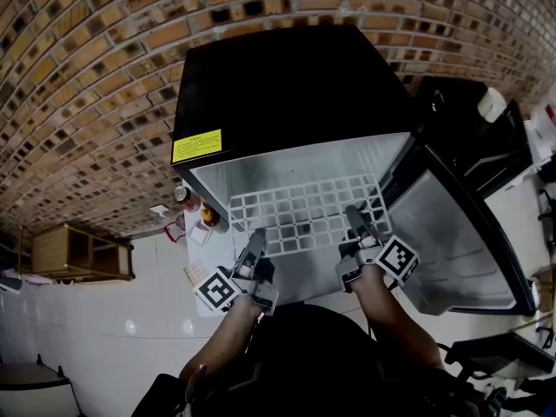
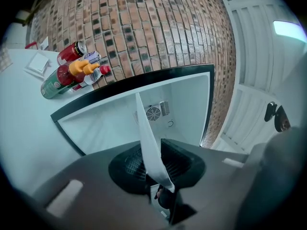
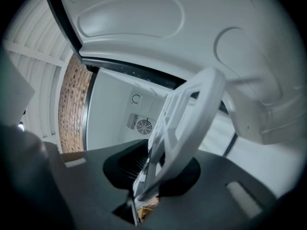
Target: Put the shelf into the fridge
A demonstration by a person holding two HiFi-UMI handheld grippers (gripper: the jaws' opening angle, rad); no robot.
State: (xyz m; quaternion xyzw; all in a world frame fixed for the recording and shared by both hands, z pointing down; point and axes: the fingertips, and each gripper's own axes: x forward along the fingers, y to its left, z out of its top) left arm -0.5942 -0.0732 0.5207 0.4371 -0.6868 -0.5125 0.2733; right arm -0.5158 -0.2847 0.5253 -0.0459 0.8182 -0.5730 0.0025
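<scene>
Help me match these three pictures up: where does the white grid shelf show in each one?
Head view: shelf at centre, lying flat, reaching into the open fridge.
Left gripper view: edge-on, a thin white strip rising from between the jaws, centre.
Right gripper view: a grid slanting up and right from the jaws.
Shared landmark: the fridge's white inside; its round fan grille shows in both gripper views.

The white lattice shelf (image 1: 304, 211) looks like smooth, satin moulded plastic; the black box-shaped fridge (image 1: 287, 85) has a matt casing round a smooth white lining (image 1: 261, 170) (plastic, by its sheen). The red-brown brick wall (image 1: 87, 50) is rough, the white floor tiles (image 1: 95, 328) glossy.
</scene>
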